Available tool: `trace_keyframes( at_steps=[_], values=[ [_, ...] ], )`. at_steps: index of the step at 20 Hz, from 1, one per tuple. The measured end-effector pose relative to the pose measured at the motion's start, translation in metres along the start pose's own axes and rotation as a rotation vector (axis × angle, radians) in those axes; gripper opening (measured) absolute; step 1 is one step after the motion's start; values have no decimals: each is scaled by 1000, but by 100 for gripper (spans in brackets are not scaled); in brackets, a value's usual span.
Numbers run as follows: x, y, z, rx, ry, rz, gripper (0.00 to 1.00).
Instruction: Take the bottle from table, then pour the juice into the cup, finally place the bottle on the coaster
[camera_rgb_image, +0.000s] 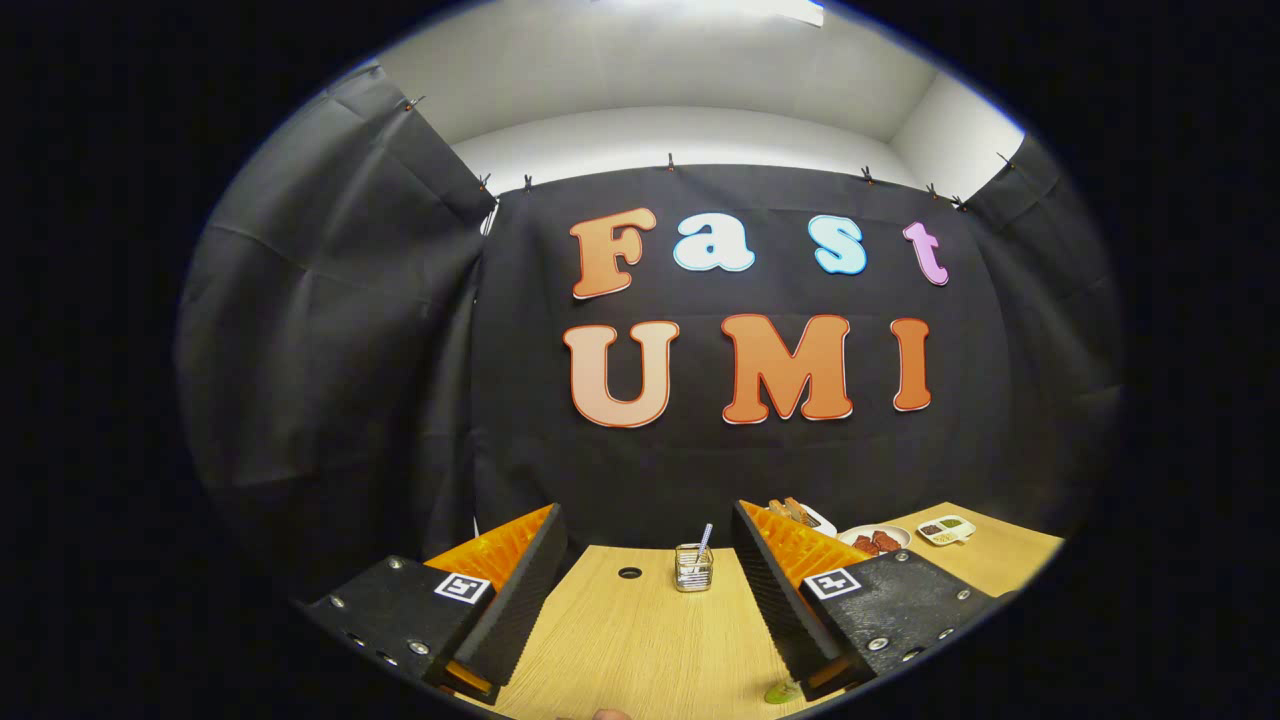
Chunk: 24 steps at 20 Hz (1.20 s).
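My gripper (648, 520) is held above the wooden table (640, 640), open, with a wide gap and nothing between its fingers. Beyond the fingers, towards the table's far edge, stands a small clear glass cup (693, 568) with a thin straw-like stick in it. It sits closer to the right finger than to the left one. A small green patch (781, 692) peeks out on the table under the near end of the right finger; I cannot tell what it is.
A round hole (630, 573) is cut in the table left of the cup. Right of the right finger lie a white plate with reddish food (878, 541), a small dish (946, 529) and another plate (812, 517). The black cloth wall stands right behind the table.
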<state>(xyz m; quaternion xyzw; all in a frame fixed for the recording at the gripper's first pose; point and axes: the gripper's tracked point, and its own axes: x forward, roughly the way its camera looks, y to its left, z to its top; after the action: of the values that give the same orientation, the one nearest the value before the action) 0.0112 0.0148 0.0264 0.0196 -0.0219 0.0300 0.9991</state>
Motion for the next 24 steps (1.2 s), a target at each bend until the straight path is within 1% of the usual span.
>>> trace_keyframes(
  at_steps=[5, 9, 11, 15, 19, 24],
  values=[
    [-7, 0, 11, -33, -6, -7, 98],
    [-10, -8, -3, -1, 8, -13, 98],
    [-15, -15, -13, -13, 41, -41, 98],
    [-22, -45, -36, -54, 92, -115, 98],
    [-27, -69, -54, -22, 110, -159, 98],
    [-46, -114, -94, 16, 155, -250, 98]
  ],
)
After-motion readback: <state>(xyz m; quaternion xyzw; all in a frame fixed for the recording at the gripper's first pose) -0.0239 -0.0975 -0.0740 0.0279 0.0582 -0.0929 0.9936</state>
